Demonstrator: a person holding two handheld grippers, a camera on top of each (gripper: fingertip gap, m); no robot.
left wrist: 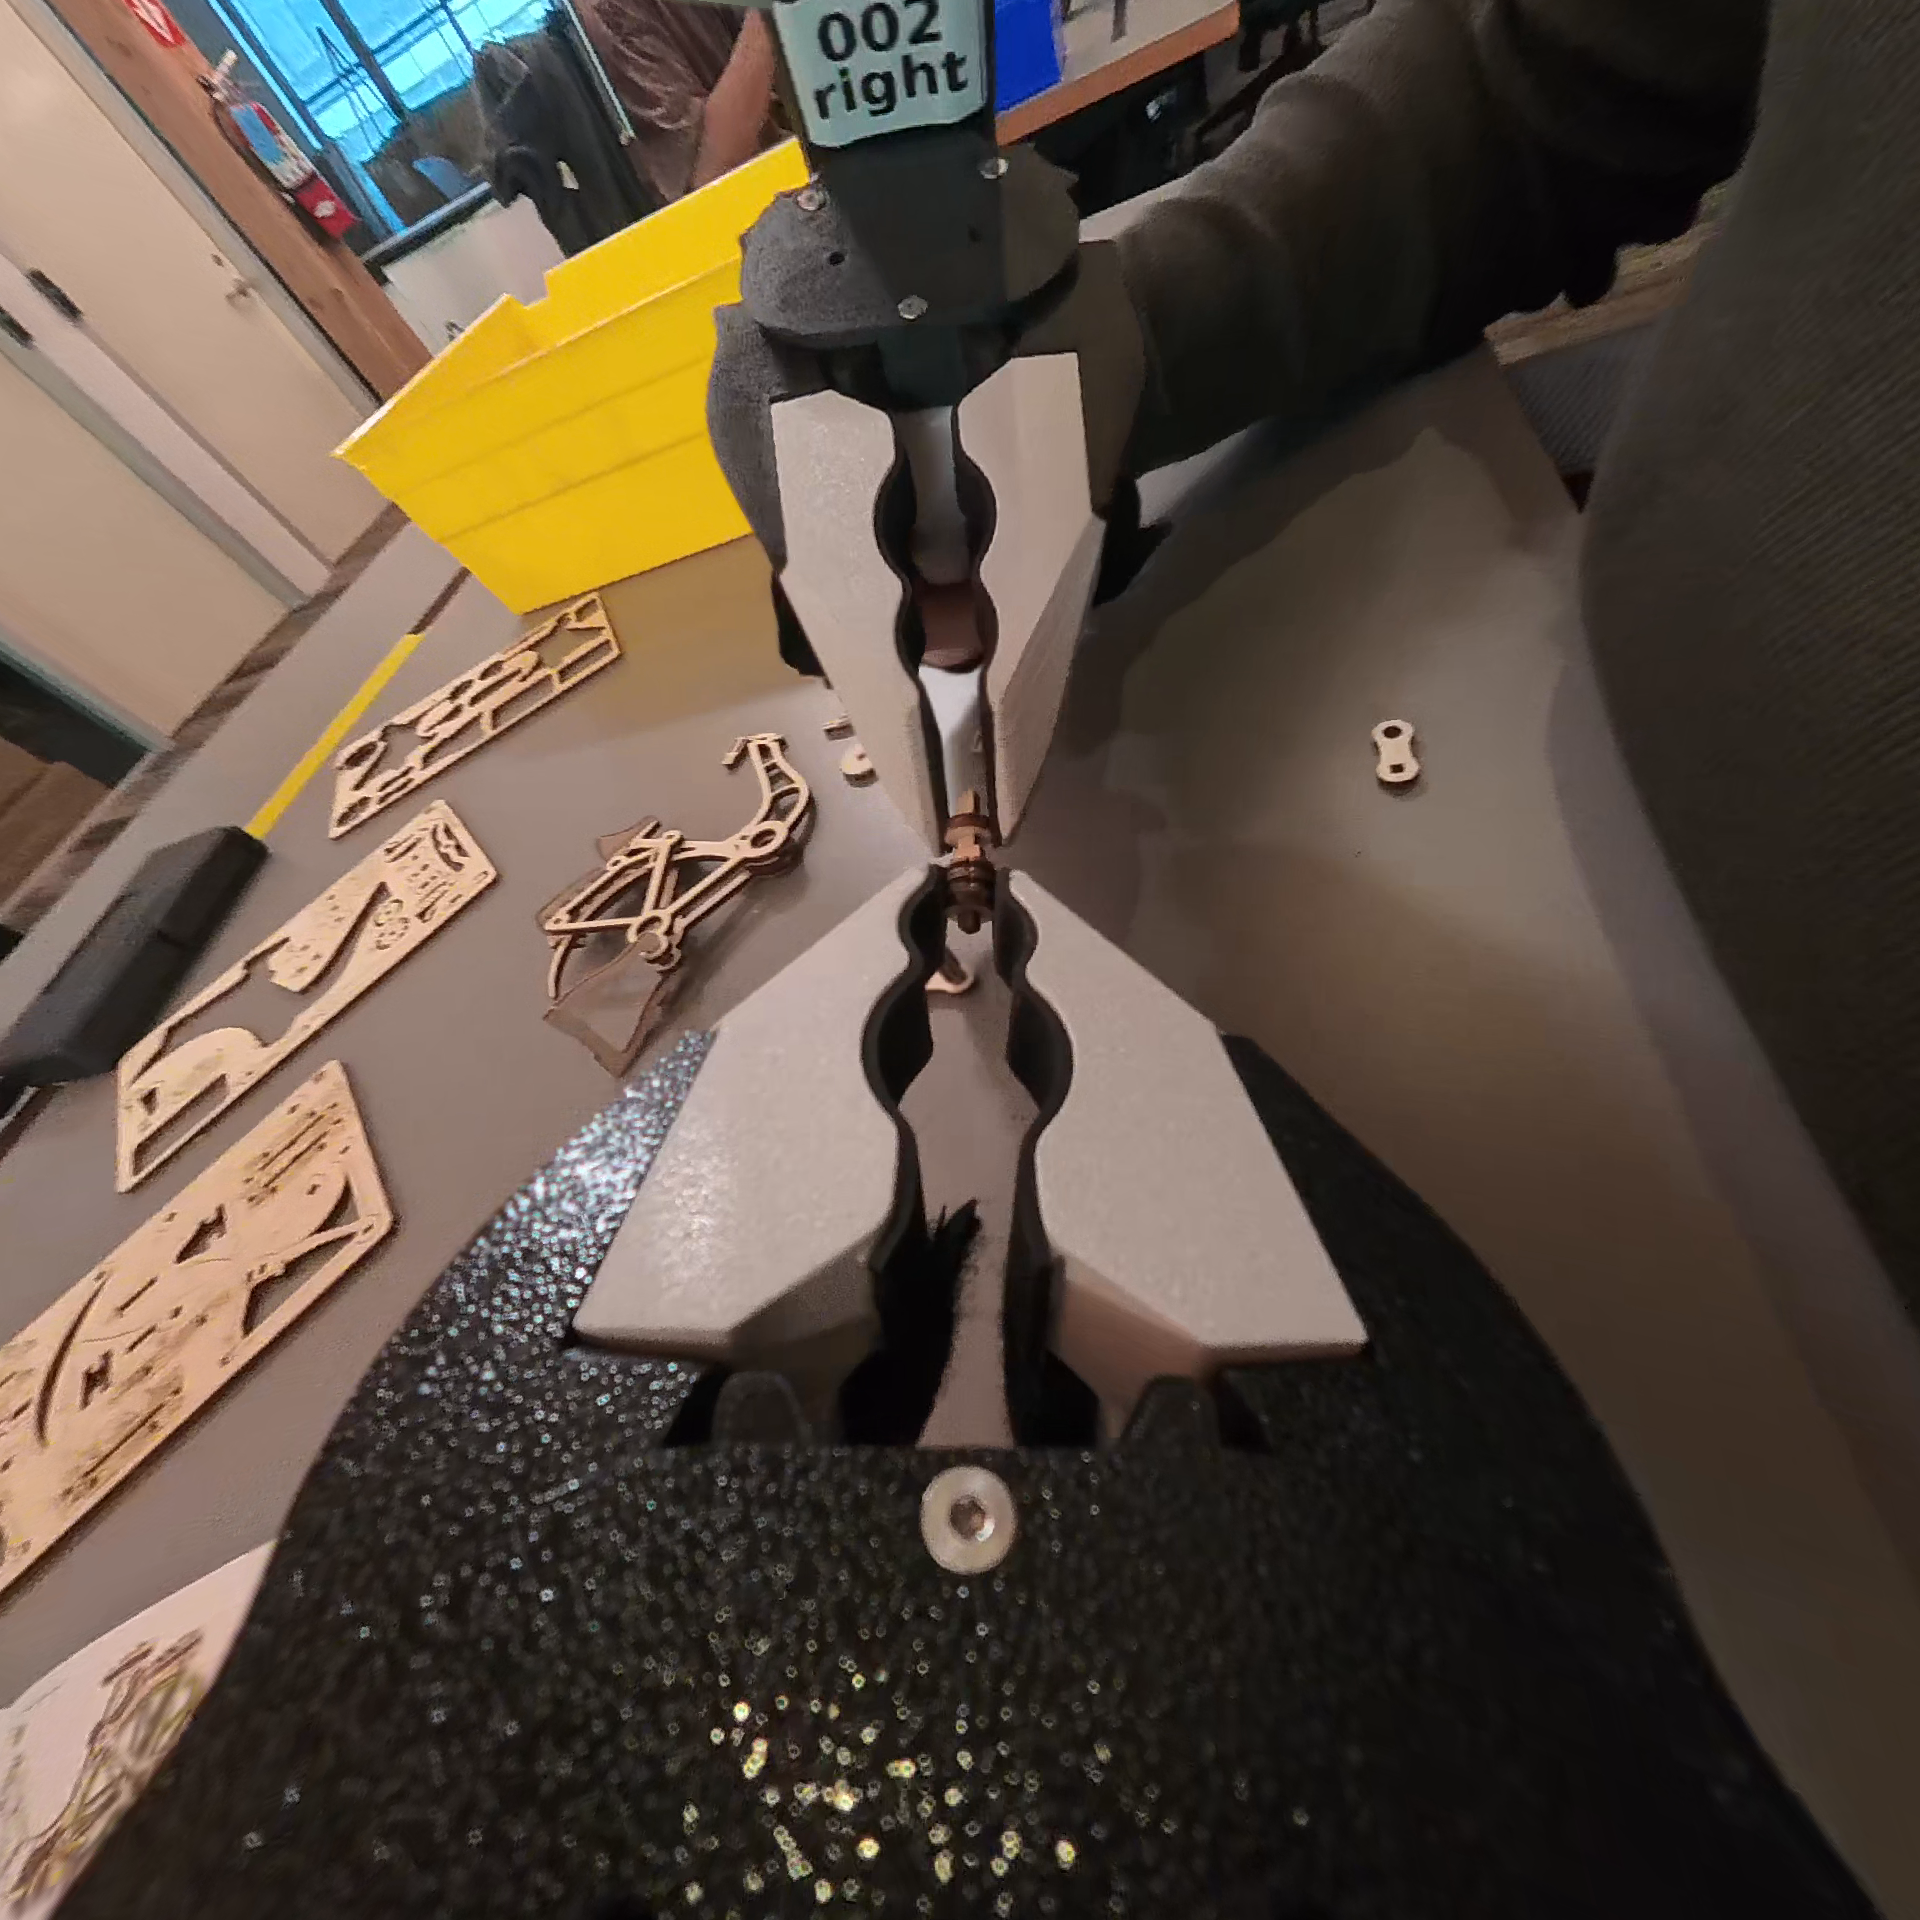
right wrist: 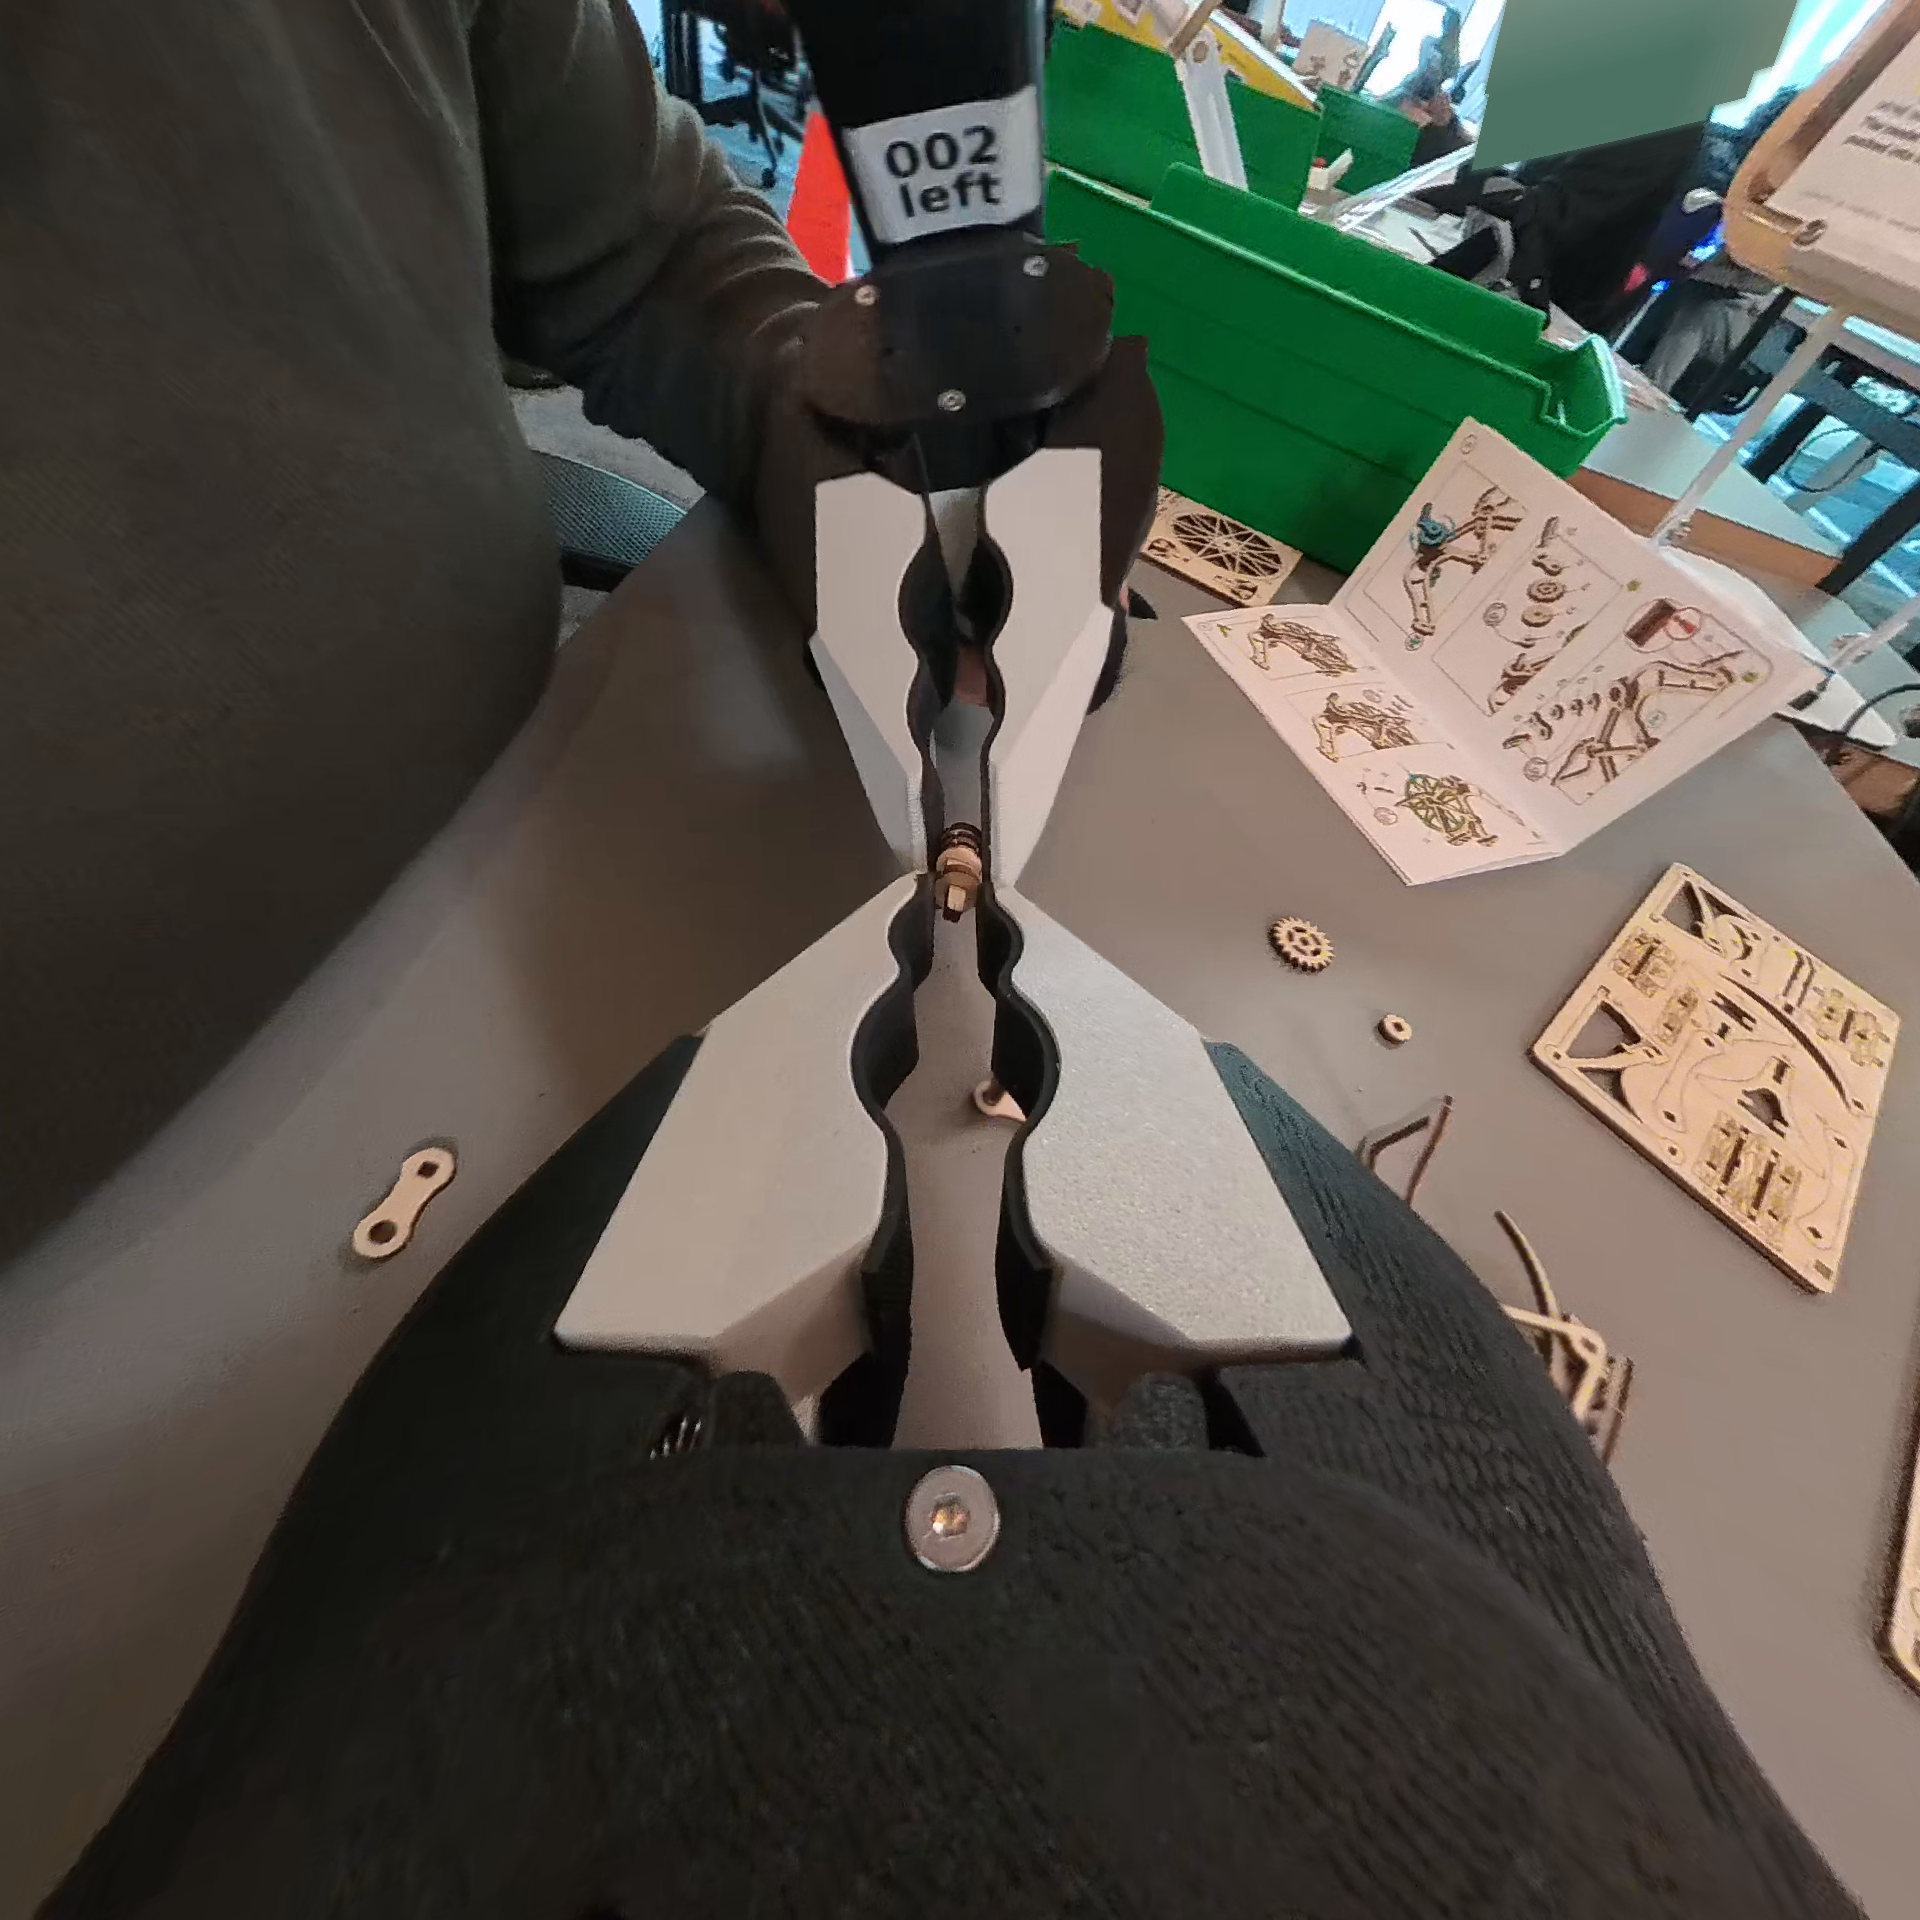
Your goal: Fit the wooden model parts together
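Each camera sits just behind its own jaws, looking forward along them and down at the grey surface (left wrist: 1299,935), very close in. The two face each other head-on: the left view looks toward the right gripper (left wrist: 968,831), the right view toward the left gripper (right wrist: 956,847). Both share the small wooden piece (left wrist: 966,873) where the tips meet.

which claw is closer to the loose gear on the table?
Right. The right claw is beside the gear, which lies off to its right. The left claw faces it tip to tip, slightly farther away.
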